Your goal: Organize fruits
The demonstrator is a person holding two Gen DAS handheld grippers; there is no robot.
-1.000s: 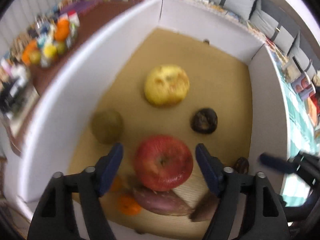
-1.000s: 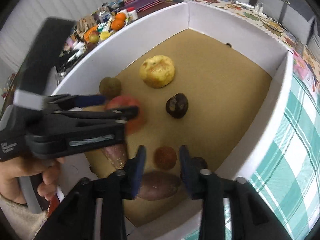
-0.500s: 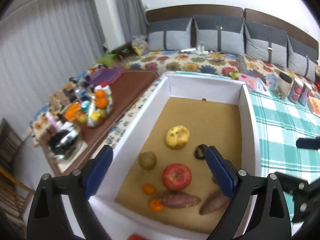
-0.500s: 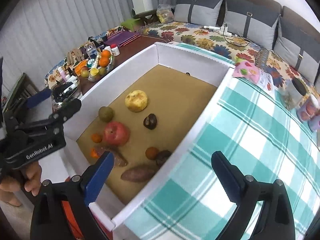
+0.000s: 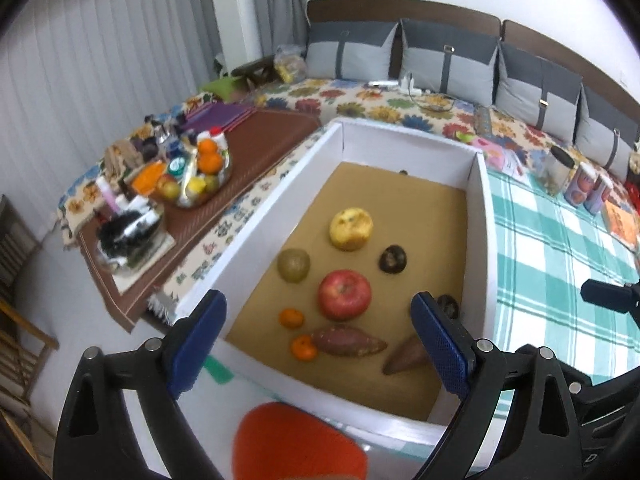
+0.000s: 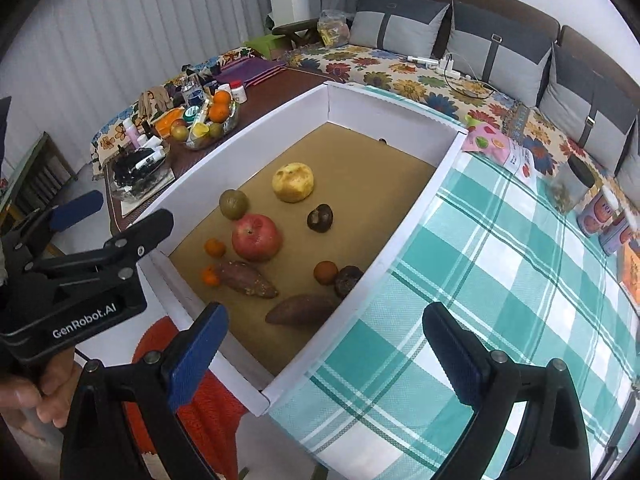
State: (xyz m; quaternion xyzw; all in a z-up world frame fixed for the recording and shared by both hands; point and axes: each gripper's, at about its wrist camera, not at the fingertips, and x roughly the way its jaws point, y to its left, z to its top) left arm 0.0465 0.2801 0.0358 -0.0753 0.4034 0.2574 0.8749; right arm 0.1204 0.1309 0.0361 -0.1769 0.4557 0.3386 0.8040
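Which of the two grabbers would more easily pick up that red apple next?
Probably the left gripper: it is open and empty, and the red apple lies between its fingers' line of sight. The right gripper, also open, sits toward the box's checked-cloth side.

Bed (image 6: pixel 460 280) covered by a teal checked cloth, white box (image 6: pixel 404 240) with a brown floor set on it, printed tins (image 6: pixel 600 216) and a dark-lidded jar (image 6: pixel 572 184) stood near the far edge

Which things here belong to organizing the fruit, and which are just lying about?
Job:
- white box
- red apple
- yellow fruit
- green fruit
- small oranges

Lying about:
- cushions
- checked cloth
- tins
- side-table fruit bowl
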